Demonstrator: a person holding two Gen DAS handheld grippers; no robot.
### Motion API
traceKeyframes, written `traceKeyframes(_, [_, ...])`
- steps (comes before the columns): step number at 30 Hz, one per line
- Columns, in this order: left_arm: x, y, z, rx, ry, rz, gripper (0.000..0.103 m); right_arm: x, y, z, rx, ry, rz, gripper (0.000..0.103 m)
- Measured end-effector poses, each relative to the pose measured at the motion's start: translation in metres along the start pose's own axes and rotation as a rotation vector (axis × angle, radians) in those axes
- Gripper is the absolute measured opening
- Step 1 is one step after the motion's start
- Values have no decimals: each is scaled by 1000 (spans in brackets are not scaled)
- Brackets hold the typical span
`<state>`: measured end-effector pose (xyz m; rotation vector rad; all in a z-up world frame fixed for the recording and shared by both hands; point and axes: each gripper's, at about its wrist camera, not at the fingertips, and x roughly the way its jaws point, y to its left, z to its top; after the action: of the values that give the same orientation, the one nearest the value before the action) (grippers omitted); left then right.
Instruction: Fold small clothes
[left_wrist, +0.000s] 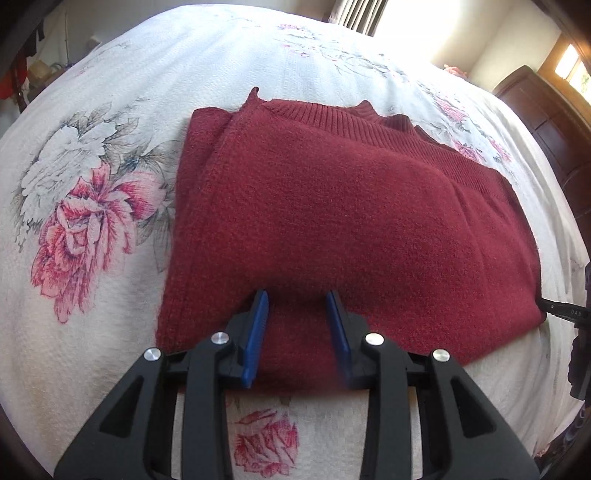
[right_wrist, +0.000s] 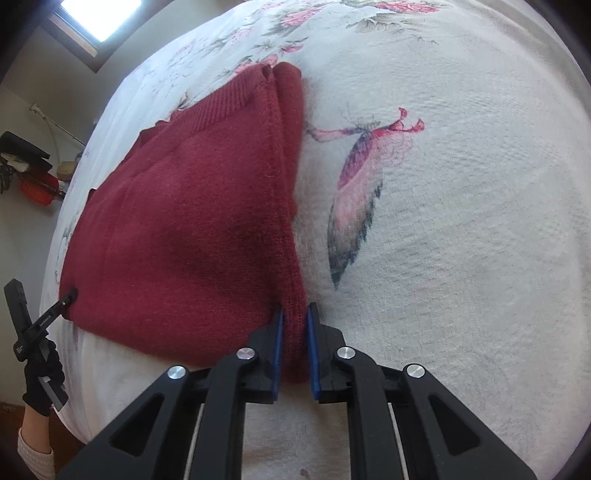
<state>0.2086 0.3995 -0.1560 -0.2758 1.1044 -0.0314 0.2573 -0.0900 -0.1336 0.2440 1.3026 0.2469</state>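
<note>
A fuzzy dark-red knit sweater (left_wrist: 332, 221) lies folded in a thick rectangle on the quilted floral bedspread (left_wrist: 92, 295), its near edge between the left gripper's (left_wrist: 297, 299) parted blue pads, its ribbed corner pinched in the right gripper (right_wrist: 295, 314)

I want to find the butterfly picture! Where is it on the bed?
In the right wrist view, the printed butterfly is on the floral bedspread, just right of the red sweater and beyond the right gripper.

White bed (left_wrist: 122, 332) with pink flower print, 1 folded dark red sweater (left_wrist: 332, 221) flat on it
</note>
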Motion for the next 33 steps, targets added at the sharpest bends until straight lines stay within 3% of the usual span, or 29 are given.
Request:
traceKeyframes(3, [-2, -2, 1, -11, -1, 1, 35, -3, 2, 3, 1, 6, 12, 18])
traceKeyframes(5, [-7, -6, 3, -24, -5, -14, 48, -17, 1, 5, 10, -16, 34, 29])
traceKeyframes(7, [-14, -14, 8, -17, -32, -11, 60, -34, 2, 11, 21, -57, 94, 48])
traceKeyframes(10, [-20, -25, 18, -1, -57, -9, 65, -47, 2, 26, 39, -86, 112, 51])
traceKeyframes(19, [-1, -32, 42, -10, -36, 12, 65, -12, -6, 58, 106, -6, 137, 52])
traceKeyframes(27, [22, -20, 41, -4, 5, 23, 65, 14, -11, 60, 135, 17, 172, 51])
traceKeyframes(29, [25, -23, 39, 29, 5, 35, 67, 19, -9, 59, 134, 19, 184, 46])
traceKeyframes(31, [25, -25, 38, 49, 3, 42, 67, 25, -6, 58, 137, 31, 199, 34])
traceKeyframes(33, [26, -25, 38, 53, 4, 35, 67, 29, -4, 58, 133, 25, 169, 30])
